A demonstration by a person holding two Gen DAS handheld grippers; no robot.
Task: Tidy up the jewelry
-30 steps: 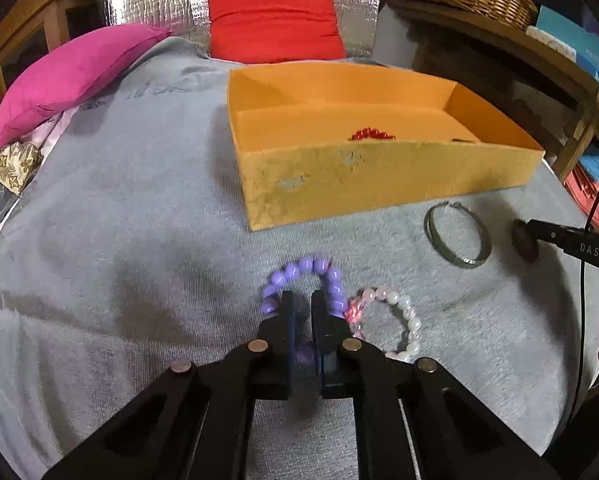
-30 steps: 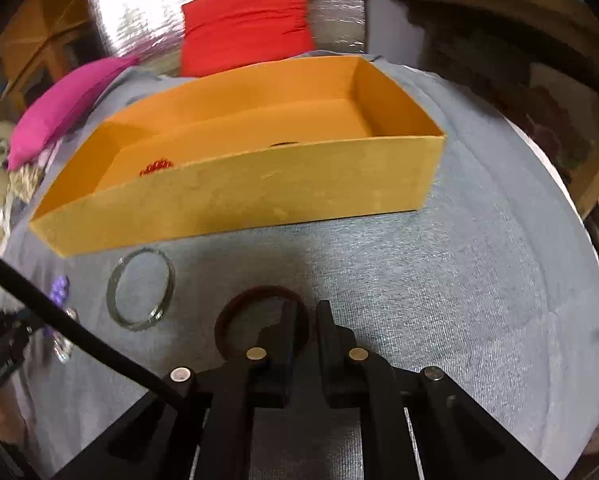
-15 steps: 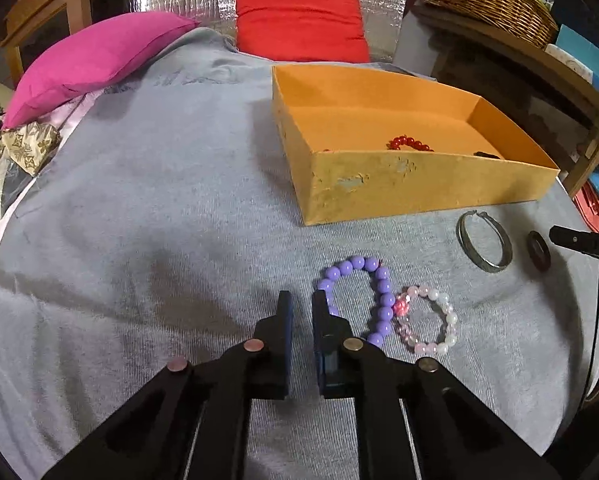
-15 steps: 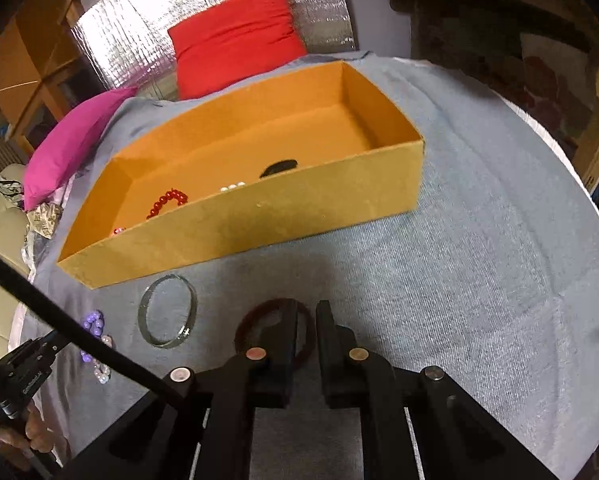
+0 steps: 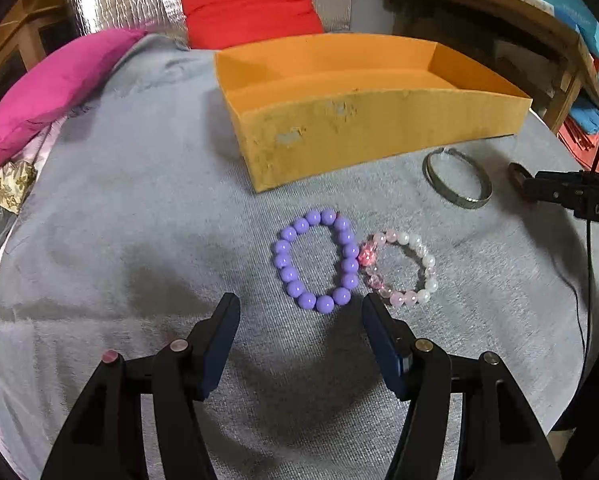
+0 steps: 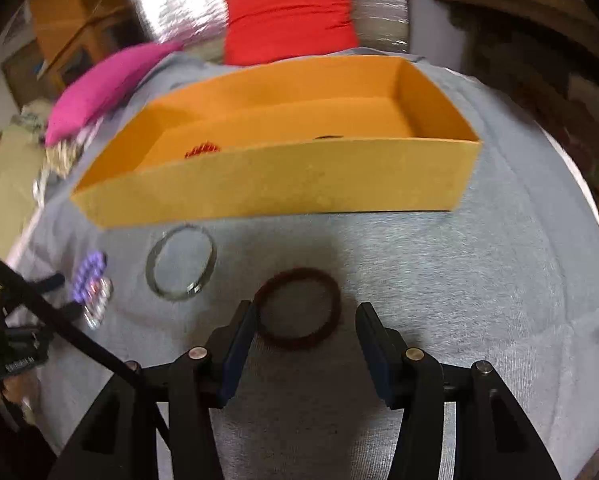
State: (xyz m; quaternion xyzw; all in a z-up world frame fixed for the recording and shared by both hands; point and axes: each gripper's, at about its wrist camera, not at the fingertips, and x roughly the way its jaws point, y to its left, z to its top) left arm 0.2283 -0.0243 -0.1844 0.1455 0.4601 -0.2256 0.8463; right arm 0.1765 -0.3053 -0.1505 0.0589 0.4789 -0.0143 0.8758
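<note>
A purple bead bracelet (image 5: 317,260) lies on the grey cloth, touching a pink and white bead bracelet (image 5: 401,268) on its right. My left gripper (image 5: 301,312) hovers just short of the purple one, its jaws opening with nothing between them. A silver bangle (image 5: 457,178) lies near the orange box (image 5: 339,132). In the right wrist view a dark red ring bracelet (image 6: 297,308) lies on the cloth, and my right gripper (image 6: 305,320) is opening around its near edge without pressing it. Red beads (image 6: 201,150) and a dark item (image 6: 329,137) lie inside the box (image 6: 275,188).
A magenta cushion (image 5: 55,88) and a red cushion (image 5: 251,4) lie beyond the box. A wooden shelf (image 5: 499,12) with a basket stands at the right. Patterned fabric (image 5: 7,188) hangs off the left edge. A black cable (image 6: 59,320) crosses the right wrist view.
Both grippers went from shut to wide apart. The left one drew back off the purple bracelet, which now lies whole in front of it. The right one stays at the dark red ring.
</note>
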